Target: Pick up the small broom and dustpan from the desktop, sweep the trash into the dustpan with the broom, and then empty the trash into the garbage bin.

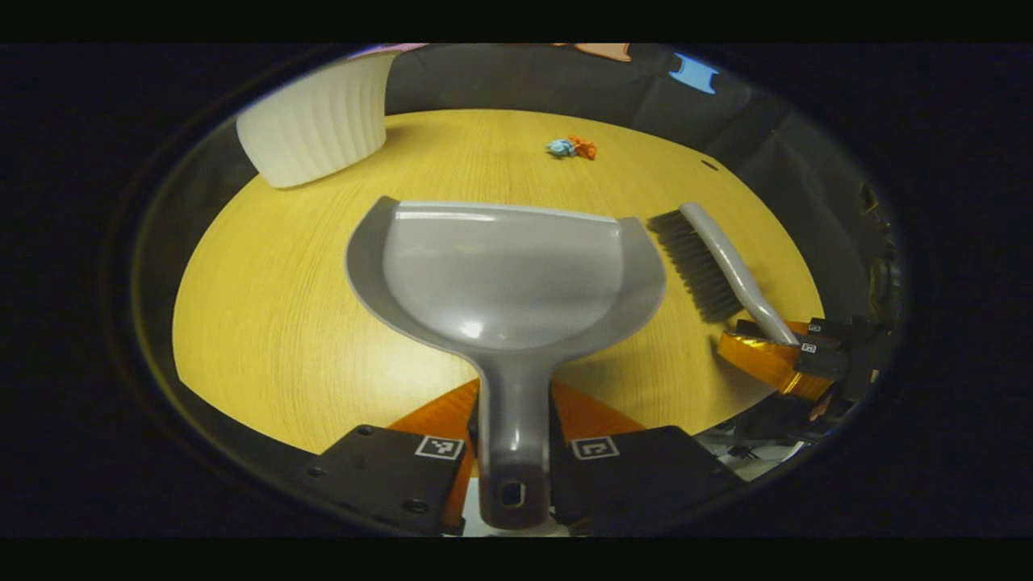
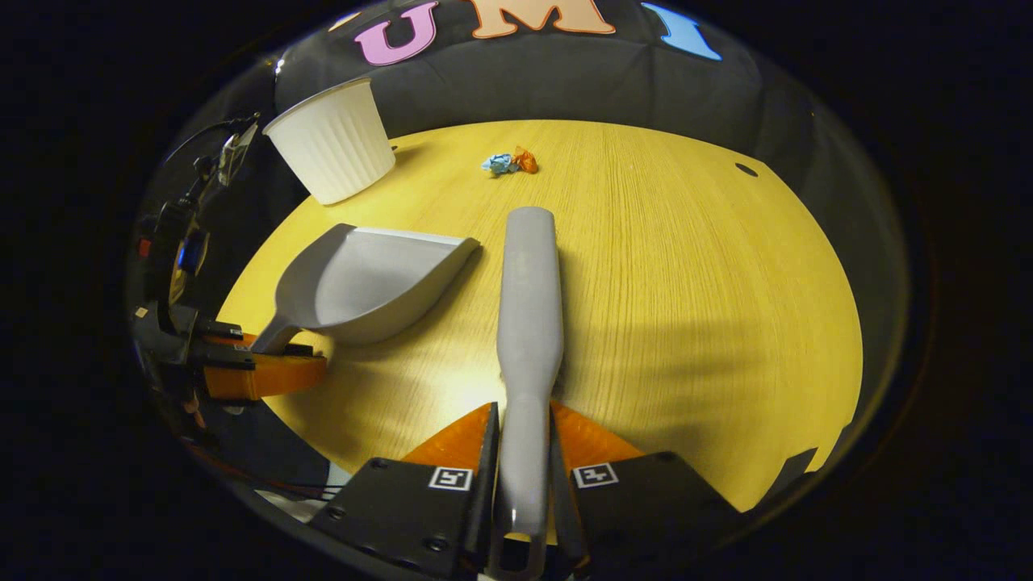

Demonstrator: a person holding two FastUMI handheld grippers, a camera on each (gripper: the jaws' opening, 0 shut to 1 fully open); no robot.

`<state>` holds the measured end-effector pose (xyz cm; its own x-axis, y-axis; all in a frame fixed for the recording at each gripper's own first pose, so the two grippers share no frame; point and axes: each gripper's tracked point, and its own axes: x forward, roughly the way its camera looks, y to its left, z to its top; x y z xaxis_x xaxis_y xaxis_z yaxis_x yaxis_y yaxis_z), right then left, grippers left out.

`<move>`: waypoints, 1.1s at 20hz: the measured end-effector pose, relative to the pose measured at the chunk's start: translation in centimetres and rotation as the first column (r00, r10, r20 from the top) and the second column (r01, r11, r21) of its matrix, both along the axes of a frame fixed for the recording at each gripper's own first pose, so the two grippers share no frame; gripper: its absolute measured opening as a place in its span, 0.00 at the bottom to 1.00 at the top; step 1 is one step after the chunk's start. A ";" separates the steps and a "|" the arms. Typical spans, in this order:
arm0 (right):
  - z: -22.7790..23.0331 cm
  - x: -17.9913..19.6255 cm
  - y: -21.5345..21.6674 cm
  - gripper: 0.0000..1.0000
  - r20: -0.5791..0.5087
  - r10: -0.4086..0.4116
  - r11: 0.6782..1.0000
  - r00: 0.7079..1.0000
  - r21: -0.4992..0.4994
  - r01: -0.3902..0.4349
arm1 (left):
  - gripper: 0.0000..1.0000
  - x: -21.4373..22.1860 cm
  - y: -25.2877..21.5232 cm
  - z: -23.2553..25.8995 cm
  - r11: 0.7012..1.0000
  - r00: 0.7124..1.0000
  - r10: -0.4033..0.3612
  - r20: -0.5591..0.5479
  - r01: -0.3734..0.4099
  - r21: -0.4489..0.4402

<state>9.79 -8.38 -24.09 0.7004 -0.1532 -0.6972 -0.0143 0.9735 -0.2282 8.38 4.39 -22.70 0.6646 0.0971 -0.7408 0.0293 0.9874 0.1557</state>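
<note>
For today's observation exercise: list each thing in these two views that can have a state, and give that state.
dustpan: handle clamped in left gripper, mouth facing the trash
broom: handle clamped in right gripper
trash: crumpled, unswept, on the desktop
garbage bin: upright, open-topped

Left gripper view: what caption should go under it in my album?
Left gripper holds the dustpan by its handle, facing crumpled trash.

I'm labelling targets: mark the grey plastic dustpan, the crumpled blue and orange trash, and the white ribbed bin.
grey plastic dustpan (image 1: 504,278), left gripper view, pan floor
crumpled trash (image 2: 510,162), right gripper view, middle
white ribbed bin (image 2: 335,145), right gripper view, side wall
</note>
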 end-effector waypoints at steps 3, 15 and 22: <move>-0.3 0.3 0.1 0.25 -0.037 -0.017 0.999 0.999 0.028 0.018 | 0.31 -0.5 0.1 -0.2 1.000 0.999 0.008 -0.039 -0.008 0.014; 0.5 -0.1 0.4 0.22 -0.055 0.036 0.998 0.998 0.059 -0.033 | 0.26 -0.5 1.1 0.4 0.999 0.999 -0.028 -0.029 0.029 0.030; 6.8 1.9 0.0 0.21 0.032 0.059 0.997 0.998 0.045 -0.060 | 0.27 0.2 2.5 5.7 0.994 0.995 -0.099 0.020 0.098 0.055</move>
<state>11.68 -8.34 -17.33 0.7287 -0.0787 -0.6803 -0.0660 0.9807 -0.1842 8.57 6.94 -16.96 0.6896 0.0696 -0.7208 0.1219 0.9700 0.2102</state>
